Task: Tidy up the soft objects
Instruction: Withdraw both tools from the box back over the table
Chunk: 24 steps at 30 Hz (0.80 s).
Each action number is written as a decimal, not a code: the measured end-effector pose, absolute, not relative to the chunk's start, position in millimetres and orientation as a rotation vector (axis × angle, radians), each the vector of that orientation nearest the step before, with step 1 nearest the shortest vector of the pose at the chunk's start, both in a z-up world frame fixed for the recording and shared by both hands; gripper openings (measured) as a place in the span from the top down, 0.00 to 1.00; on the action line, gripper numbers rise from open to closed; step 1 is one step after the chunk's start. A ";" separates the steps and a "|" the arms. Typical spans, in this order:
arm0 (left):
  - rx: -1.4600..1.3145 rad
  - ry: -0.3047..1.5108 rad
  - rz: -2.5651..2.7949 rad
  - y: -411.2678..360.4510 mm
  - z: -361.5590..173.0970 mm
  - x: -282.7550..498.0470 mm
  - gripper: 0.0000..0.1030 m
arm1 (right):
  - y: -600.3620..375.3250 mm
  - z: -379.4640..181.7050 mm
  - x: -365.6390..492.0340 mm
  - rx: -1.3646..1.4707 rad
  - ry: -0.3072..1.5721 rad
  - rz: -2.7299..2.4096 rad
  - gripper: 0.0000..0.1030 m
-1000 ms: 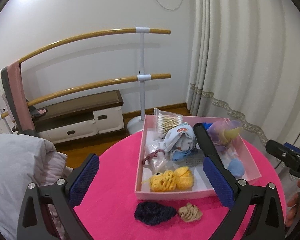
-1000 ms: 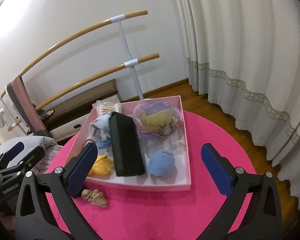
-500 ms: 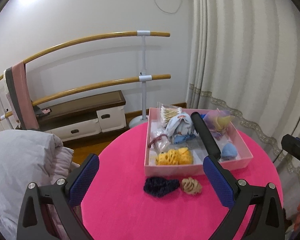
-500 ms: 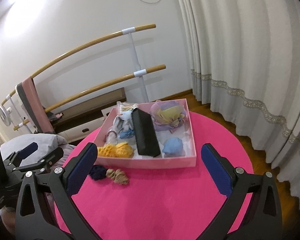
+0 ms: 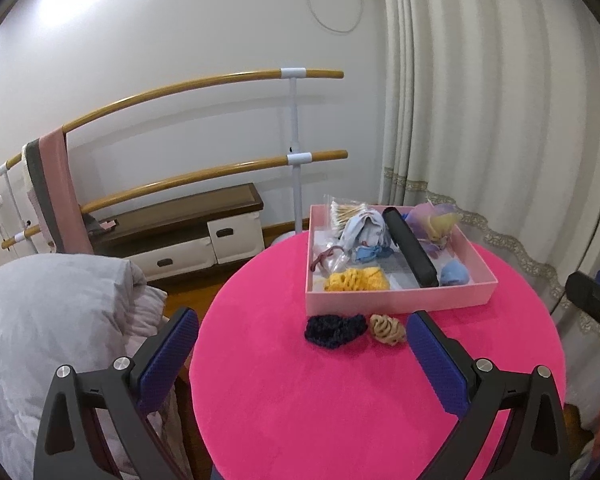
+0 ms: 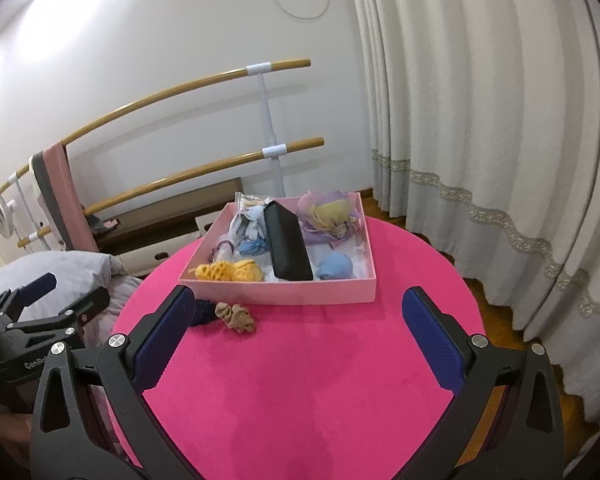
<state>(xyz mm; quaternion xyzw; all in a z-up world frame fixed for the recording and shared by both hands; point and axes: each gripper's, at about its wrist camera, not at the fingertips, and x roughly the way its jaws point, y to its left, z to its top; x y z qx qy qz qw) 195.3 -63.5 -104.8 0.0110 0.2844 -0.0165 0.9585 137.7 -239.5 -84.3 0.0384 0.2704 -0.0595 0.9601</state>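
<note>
Two grippers, left gripper and right gripper, jaws wide apart and empty above pink round table, navy scrunchie touching beige scrunchie lying side by side just before pink box, black case inside with long axis running near-to-far.

near table bare, pink box crowded behind two scrunchies

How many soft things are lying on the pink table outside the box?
2: a dark blue scrunchie and a tan scrunchie, side by side just in front of the pink box. None seem hidden.
</note>
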 end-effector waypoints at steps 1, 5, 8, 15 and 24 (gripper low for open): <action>0.021 0.579 -0.035 -62.6 -104.7 192.4 0.00 | -239.7 -85.0 135.8 0.077 0.550 -0.120 0.00; 0.029 0.584 -0.039 -63.2 -104.4 180.8 0.00 | -240.3 -86.8 128.7 0.075 0.549 -0.127 0.00; 0.027 0.586 -0.046 -63.9 -103.3 174.6 0.00 | -237.7 -86.5 125.7 0.066 0.543 -0.130 0.00; 0.022 0.582 -0.044 -64.6 -99.2 170.0 0.00 | -226.2 -84.6 118.7 0.026 0.525 -0.134 0.00; 0.010 0.579 -0.037 -63.5 -99.6 165.0 0.00 | -222.0 -82.1 114.4 0.016 0.510 -0.135 0.00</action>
